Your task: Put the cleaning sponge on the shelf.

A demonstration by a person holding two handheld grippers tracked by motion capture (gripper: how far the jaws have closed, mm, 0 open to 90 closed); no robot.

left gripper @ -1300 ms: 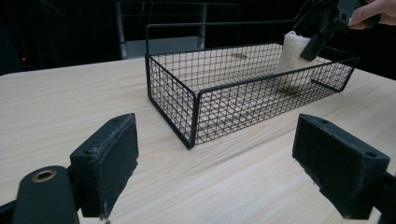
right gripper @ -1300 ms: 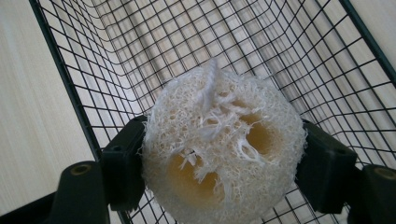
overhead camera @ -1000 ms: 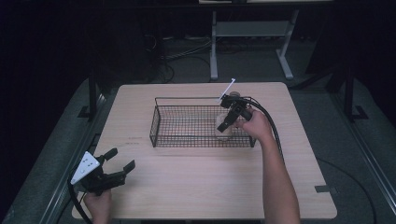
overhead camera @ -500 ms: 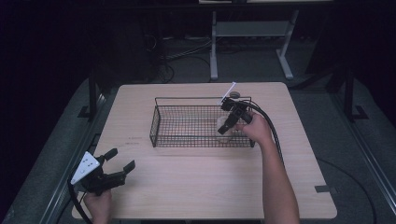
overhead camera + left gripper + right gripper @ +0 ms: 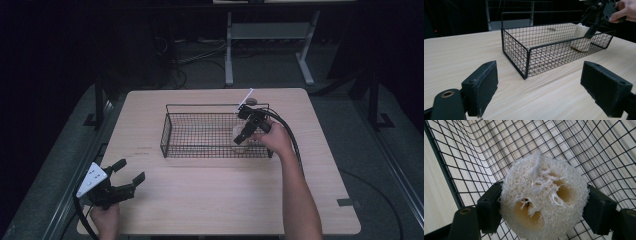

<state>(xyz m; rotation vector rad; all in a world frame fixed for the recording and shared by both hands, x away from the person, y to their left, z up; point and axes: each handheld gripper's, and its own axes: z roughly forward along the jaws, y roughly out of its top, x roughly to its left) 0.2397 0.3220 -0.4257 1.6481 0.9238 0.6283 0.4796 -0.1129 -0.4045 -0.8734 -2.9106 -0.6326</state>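
A pale, fibrous loofah sponge [image 5: 544, 197] with two hollows in its cut face sits between the jaws of my right gripper [image 5: 544, 207], which is shut on it. In the high view that gripper [image 5: 245, 134] reaches down into the right end of a black wire basket [image 5: 172, 131], with the loofah [image 5: 242, 137] at its tip. The left gripper view shows the loofah [image 5: 582, 37] low inside the basket [image 5: 524, 55]. My left gripper [image 5: 127, 172] is open above the table's front left corner, far from the basket, with nothing between its pads [image 5: 482, 87].
The basket stands in the middle of a light wooden table [image 5: 210, 195]. A white stick [image 5: 246, 97] juts up behind the basket's far right corner. A desk frame [image 5: 265, 35] and cables [image 5: 200, 57] lie on the dark floor beyond the table.
My right gripper has shifted slightly toward me and lower inside the basket's right end, still holding the loofah. The left gripper has stayed put.
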